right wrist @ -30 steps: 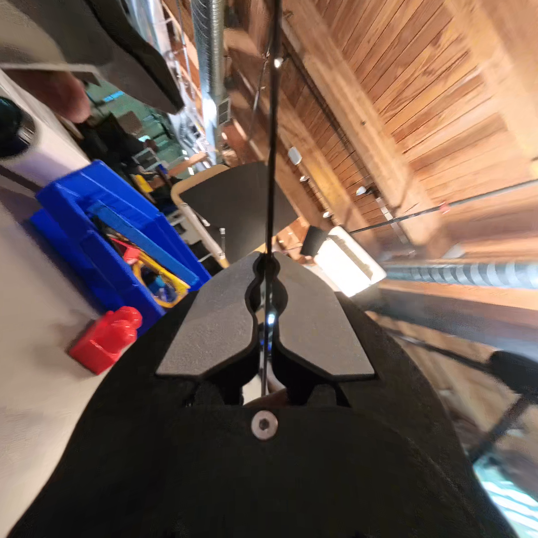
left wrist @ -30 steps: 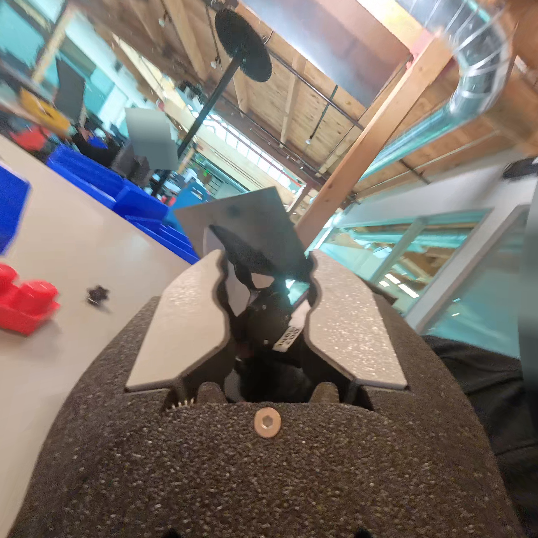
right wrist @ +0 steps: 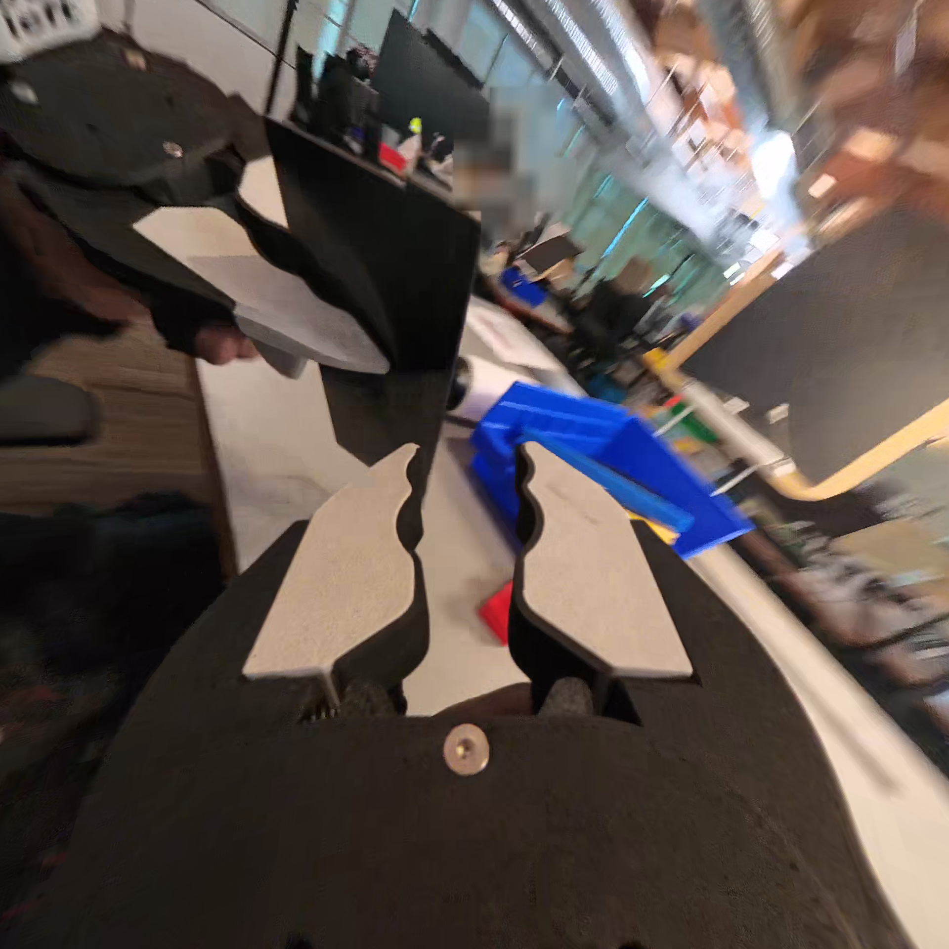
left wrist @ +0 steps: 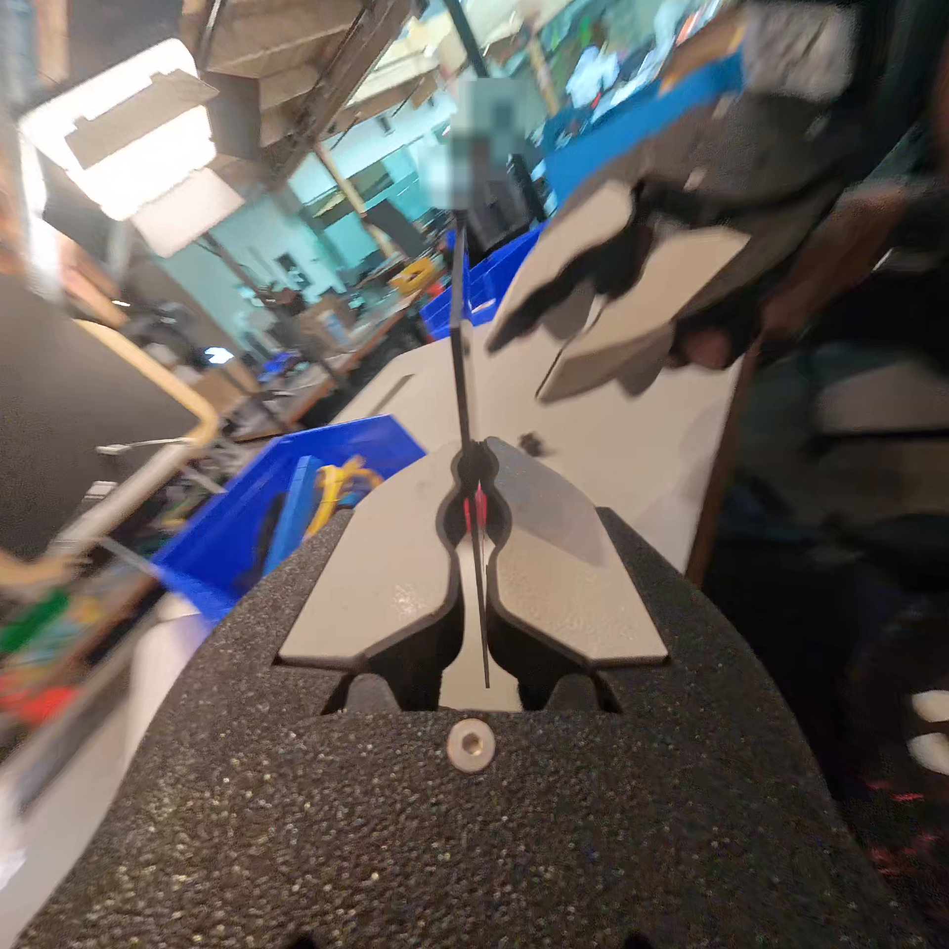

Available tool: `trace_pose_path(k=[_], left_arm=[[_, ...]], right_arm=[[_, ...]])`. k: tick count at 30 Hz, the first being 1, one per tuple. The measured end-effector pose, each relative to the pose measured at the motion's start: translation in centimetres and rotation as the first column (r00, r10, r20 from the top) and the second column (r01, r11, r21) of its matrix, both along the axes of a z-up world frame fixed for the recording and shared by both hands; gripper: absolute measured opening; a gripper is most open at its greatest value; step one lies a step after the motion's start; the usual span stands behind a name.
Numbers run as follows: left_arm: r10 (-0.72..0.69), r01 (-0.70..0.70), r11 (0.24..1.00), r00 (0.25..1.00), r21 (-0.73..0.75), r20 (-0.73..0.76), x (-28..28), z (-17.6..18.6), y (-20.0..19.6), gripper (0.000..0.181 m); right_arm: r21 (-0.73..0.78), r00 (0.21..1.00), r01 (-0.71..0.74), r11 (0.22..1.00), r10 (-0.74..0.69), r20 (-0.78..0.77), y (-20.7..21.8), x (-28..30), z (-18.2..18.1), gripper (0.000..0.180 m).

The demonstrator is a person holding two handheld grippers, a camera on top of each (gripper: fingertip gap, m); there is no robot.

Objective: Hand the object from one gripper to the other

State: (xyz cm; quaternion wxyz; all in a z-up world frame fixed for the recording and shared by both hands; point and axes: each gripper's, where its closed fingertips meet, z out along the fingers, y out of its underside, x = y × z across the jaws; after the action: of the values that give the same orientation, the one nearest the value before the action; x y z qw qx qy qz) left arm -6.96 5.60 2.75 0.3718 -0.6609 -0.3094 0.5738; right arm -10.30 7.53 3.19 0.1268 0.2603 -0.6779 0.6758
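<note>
Two hand-held grippers meet above a long, smooth white tabletop (right wrist: 267,441). Its dark brown edge runs along the side near the person. Bare surface stretches between that edge and a glossy blue plastic bin (right wrist: 606,441), an open-topped box with a raised divider that sits at the far side. In the left wrist view, loose yellow pieces show inside the bin.

A thin, flat, matte black sheet (right wrist: 380,267) with straight edges and square corners is held up in the air above the table. The left gripper (left wrist: 480,447) is clamped on it. This gripper has a grainy black foam body and pale grey, wavy-edged finger plates, which press together on the sheet. The left wrist view sees the sheet edge-on, as a narrow dark line rising past the fingertips.

The right gripper (right wrist: 470,452), built the same way, has its fingers spread apart with nothing between them. Its tips sit just beside the sheet's lower edge. Whether they touch it cannot be told. In the left wrist view it is blurred.

A small red plastic block (right wrist: 495,613) lies on the table, visible through the right gripper's gap. A tiny black piece (left wrist: 530,442) rests on open table near the left fingertips.
</note>
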Motion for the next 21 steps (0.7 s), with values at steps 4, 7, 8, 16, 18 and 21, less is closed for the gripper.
trace_pose_path(k=[4,7,8,16,18,21], left_arm=[[0.167,-0.164,0.915,0.986,-0.368,-0.024,0.3,-0.3,-1.2,0.001],[0.261,-0.223,0.815,0.965,-0.534,-0.005,0.3,-1.2,-2.0,0.002],[0.282,-0.229,0.787,0.96,-0.573,0.003,0.3,-1.5,-2.2,0.002],[0.285,-0.165,0.662,0.958,-0.731,0.042,-0.4,-3.1,-0.3,0.002],[0.263,-0.154,0.673,0.964,-0.724,0.039,-0.6,-3.2,0.6,0.002],[0.243,-0.182,0.715,0.97,-0.675,-0.005,-0.6,-2.4,0.2,0.01]], right_arm=[[-0.179,0.931,0.021,0.984,-0.084,-0.354,1.5,1.2,1.5,0.033],[-0.234,0.879,0.011,0.972,-0.121,-0.46,1.9,2.5,2.1,0.038],[-0.239,0.865,0.0,0.971,-0.12,-0.487,2.0,3.0,2.1,0.038],[-0.131,0.715,0.07,0.989,-0.142,-0.685,-0.2,4.1,-1.8,0.024],[-0.087,0.692,0.083,0.993,-0.12,-0.712,-0.7,3.8,-3.0,0.001],[-0.076,0.765,0.079,0.994,-0.109,-0.635,-0.8,2.9,-2.8,0.0]])
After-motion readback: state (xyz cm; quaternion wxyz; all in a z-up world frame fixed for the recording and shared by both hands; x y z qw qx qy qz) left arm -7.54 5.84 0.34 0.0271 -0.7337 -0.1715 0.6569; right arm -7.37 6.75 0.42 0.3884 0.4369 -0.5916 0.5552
